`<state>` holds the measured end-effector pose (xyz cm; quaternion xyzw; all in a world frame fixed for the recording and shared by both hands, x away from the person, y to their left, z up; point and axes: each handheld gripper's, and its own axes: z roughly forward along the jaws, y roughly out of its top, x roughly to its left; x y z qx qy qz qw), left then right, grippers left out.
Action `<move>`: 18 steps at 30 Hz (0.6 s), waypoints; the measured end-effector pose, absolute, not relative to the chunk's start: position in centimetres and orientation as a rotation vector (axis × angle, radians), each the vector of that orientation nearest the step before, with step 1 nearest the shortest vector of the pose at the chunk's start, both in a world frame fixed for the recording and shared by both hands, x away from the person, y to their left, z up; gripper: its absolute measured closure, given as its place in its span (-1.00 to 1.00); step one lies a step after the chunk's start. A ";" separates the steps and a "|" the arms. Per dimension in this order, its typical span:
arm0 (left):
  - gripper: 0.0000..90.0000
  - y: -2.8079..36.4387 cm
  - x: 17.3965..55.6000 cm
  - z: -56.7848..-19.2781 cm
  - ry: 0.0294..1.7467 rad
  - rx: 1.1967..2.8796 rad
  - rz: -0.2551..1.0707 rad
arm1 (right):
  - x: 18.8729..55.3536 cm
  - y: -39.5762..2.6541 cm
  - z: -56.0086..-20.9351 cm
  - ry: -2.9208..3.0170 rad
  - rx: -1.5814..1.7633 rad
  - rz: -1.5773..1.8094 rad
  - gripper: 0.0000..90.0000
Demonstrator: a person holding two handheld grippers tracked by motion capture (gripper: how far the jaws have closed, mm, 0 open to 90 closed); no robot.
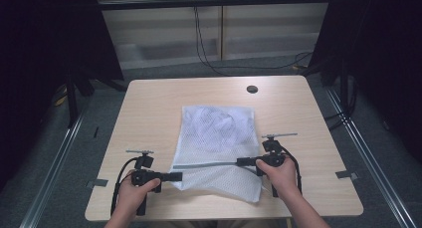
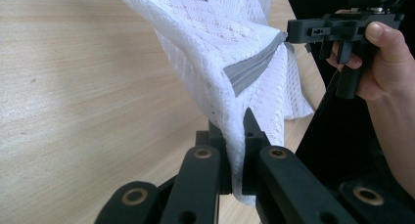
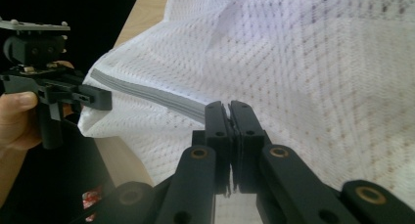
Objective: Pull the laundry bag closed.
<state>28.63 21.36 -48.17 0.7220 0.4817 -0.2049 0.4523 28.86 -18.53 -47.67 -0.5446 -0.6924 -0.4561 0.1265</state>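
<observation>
- The tabletop [image 1: 149, 108] takes up most of the high view, light wood, with a small dark round thing [image 1: 252, 89] near its upper edge.
- Our white mesh laundry bag [image 1: 219, 133] lies in the middle of the frame, reaching toward the bottom edge, with something pale bunched up inside its upper half.
- A grey zipper strip [image 1: 206, 165] runs across the bag's lower part, pulled fairly straight between the two grippers.
- Left gripper [image 1: 175, 176], lower left of the bag: jaws clamped on the mesh at the bag's left edge, just below the zipper's end.
- Right gripper [image 1: 241, 162], lower right: jaws squeezed together at the zipper's right end, we'd guess on the pull tab, though we can't actually see the tab.
- Our take on doing this well: we keep the left side anchored and the strip taut, then slide the right gripper along the zipper line, low and straight, so the mesh doesn't snag in the teeth.
</observation>
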 end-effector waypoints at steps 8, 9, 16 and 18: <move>0.98 21.4 28.7 -48.2 1.191 1.785 -0.508 | 28.9 -18.6 -47.9 -2.011 -1.578 -1.328 0.94; 0.98 21.4 28.7 -48.2 1.191 1.785 -0.511 | 28.9 -18.6 -47.9 -2.013 -1.577 -1.323 0.94; 0.98 21.5 28.8 -48.3 1.189 1.791 -0.511 | 28.9 -18.8 -48.0 -2.013 -1.583 -1.320 0.94; 0.98 21.4 28.8 -48.3 1.193 1.781 -0.517 | 28.9 -18.9 -48.0 -2.009 -1.578 -1.325 0.94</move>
